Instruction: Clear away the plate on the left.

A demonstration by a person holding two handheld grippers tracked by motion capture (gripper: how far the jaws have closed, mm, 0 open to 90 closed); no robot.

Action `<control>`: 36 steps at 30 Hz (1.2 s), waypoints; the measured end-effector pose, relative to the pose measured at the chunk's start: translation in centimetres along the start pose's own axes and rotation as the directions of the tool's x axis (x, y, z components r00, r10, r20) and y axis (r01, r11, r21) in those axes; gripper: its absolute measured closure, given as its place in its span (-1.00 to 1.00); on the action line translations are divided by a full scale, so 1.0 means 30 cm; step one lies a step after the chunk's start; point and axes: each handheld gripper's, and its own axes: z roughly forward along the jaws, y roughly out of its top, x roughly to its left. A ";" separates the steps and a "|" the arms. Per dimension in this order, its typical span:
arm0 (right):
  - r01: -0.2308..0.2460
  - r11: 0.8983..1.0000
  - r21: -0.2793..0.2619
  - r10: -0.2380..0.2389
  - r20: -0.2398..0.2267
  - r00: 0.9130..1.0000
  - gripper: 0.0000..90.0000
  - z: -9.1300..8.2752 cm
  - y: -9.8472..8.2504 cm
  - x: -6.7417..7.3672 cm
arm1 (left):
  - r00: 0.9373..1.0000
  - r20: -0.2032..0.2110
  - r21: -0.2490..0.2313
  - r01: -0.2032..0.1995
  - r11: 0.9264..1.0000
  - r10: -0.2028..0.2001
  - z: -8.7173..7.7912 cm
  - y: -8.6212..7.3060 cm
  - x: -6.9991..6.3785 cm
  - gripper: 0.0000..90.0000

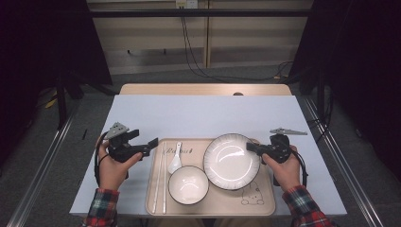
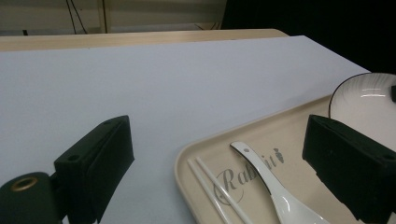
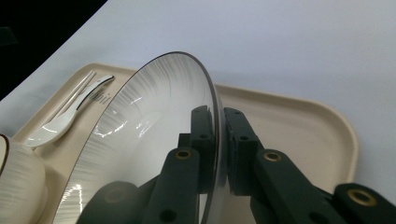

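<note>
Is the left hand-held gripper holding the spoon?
No, the left hand-held gripper stands open above the tray's corner, with the spoon lying untouched.

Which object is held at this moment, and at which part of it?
The right tool holds the large plate by its rim, one jaw inside and one outside. The left tool is open and holds nothing.

White plate with a dark rim and grey streaks; beige tray with a rabbit drawing; pale lavender tabletop.
</note>
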 end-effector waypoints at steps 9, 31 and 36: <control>-0.009 1.000 0.003 0.009 0.008 1.000 0.87 -0.005 -0.011 -0.015 | 1.000 -0.003 -0.003 0.009 1.000 -0.009 -0.002 -0.003 -0.004 -0.81; 0.014 0.999 0.034 -0.016 0.074 0.997 0.91 -0.013 -0.033 -0.041 | 1.000 -0.003 -0.003 -0.001 1.000 0.001 -0.006 0.001 -0.005 -0.81; 0.019 0.998 0.054 -0.023 0.079 0.997 0.96 -0.007 -0.041 -0.049 | 1.000 -0.005 -0.007 -0.002 1.000 0.002 -0.008 0.004 -0.006 -0.80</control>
